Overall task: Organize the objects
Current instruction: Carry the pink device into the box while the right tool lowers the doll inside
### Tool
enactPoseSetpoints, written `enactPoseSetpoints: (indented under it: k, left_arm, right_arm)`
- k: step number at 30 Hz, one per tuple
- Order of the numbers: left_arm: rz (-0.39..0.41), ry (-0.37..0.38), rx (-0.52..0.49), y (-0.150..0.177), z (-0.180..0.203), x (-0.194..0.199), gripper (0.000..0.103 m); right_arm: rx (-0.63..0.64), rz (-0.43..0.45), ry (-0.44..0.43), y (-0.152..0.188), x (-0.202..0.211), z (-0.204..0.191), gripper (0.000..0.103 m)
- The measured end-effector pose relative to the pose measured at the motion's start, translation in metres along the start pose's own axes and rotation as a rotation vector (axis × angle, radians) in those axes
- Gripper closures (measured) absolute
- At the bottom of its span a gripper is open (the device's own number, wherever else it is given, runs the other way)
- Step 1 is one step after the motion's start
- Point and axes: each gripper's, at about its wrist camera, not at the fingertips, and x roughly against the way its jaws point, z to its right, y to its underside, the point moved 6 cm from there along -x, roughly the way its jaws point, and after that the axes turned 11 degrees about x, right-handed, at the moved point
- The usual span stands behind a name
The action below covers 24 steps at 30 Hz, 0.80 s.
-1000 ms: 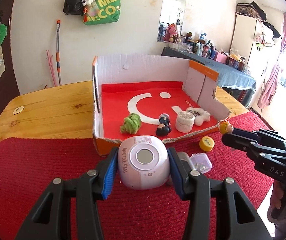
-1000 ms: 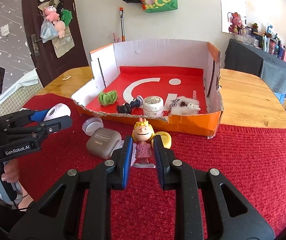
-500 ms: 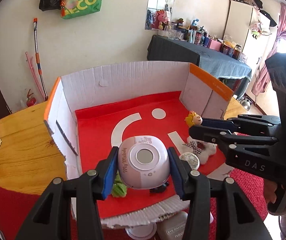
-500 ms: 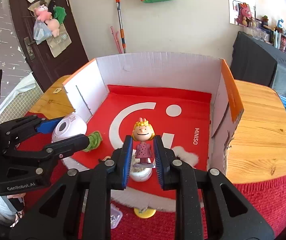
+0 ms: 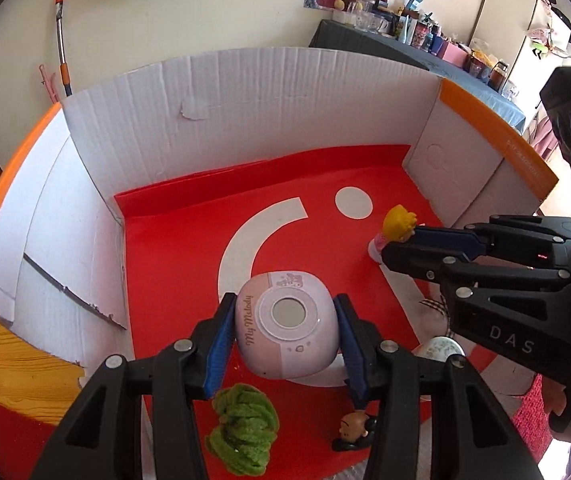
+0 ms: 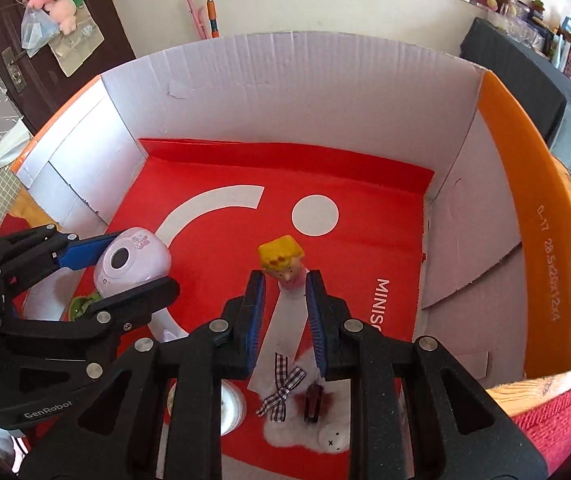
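My left gripper [image 5: 283,336] is shut on a pale pink My Melody gadget [image 5: 285,332] with a round lens, held low over the red floor of the open cardboard box [image 5: 245,100]. It also shows in the right wrist view [image 6: 129,264]. My right gripper [image 6: 281,300] has its jaws around a blonde girl figurine in a pink dress [image 6: 283,266], which stands on the box floor. There is a small gap on each side of it. The figurine also shows in the left wrist view [image 5: 395,226].
On the box floor lie a green fuzzy toy [image 5: 243,426], a small dark figure [image 5: 353,430], a round white jar [image 6: 229,404] and a white plush with a checked bow [image 6: 297,412]. White cardboard walls [image 6: 285,92] ring the box; an orange flap [image 6: 533,224] stands right.
Both grippers have moved forward and down into the box with their objects. The right jaws have spread slightly around the figurine, which now stands on the floor.
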Motion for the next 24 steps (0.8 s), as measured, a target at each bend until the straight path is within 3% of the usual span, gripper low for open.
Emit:
enactPoseSetpoints:
  k: [24]
  left_arm:
    - [-0.076, -0.02, 0.034, -0.002, -0.006, -0.01, 0.053]
  right_arm:
    - [-0.017, 0.01, -0.01, -0.009, 0.019, 0.013, 0.083]
